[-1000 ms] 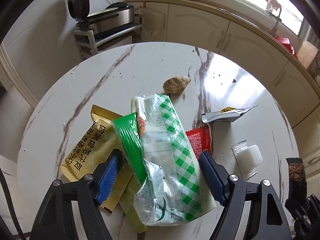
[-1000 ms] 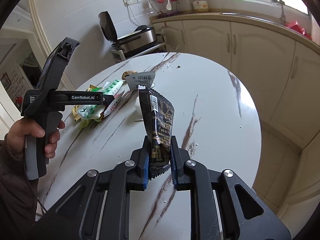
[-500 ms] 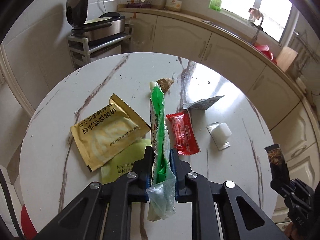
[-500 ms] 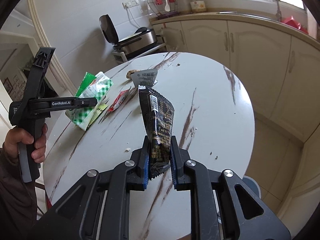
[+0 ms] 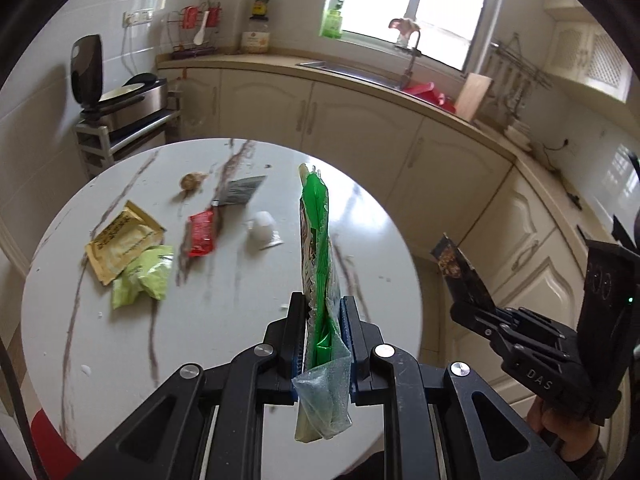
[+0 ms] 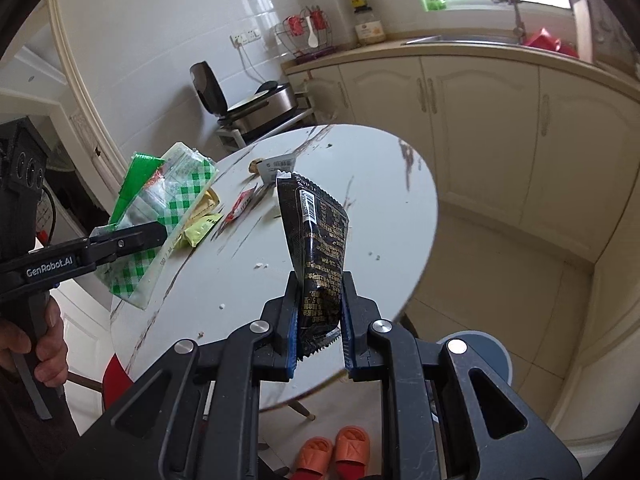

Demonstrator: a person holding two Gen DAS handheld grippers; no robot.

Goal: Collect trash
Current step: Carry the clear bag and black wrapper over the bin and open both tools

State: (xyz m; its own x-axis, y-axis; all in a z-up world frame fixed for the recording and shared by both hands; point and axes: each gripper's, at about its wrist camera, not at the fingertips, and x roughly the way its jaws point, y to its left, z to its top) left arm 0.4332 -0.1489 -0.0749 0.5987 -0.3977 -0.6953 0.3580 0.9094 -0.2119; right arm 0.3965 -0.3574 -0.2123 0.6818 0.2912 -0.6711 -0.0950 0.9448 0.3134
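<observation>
My left gripper (image 5: 323,312) is shut on a green checked plastic wrapper (image 5: 316,248), lifted clear above the round marble table (image 5: 224,312); the same wrapper (image 6: 160,216) shows in the right wrist view. My right gripper (image 6: 320,312) is shut on a black snack packet (image 6: 316,240), held up past the table's near edge; that packet (image 5: 456,268) also appears at the right of the left wrist view. On the table lie a yellow packet (image 5: 120,246), a pale green packet (image 5: 144,276), a red sachet (image 5: 202,232), a silver wrapper (image 5: 240,192), a small clear bag (image 5: 262,232) and a brown lump (image 5: 192,180).
Cream kitchen cabinets (image 5: 360,128) and a counter with a sink run behind the table. A shelf with an open appliance (image 5: 120,100) stands at the left. Orange slippers (image 6: 332,452) and a grey-blue round stool (image 6: 484,352) are on the floor below the table edge.
The left gripper closed on the green checked wrapper and lifted it off the table, swinging right. The right gripper rose and drew back with the black packet.
</observation>
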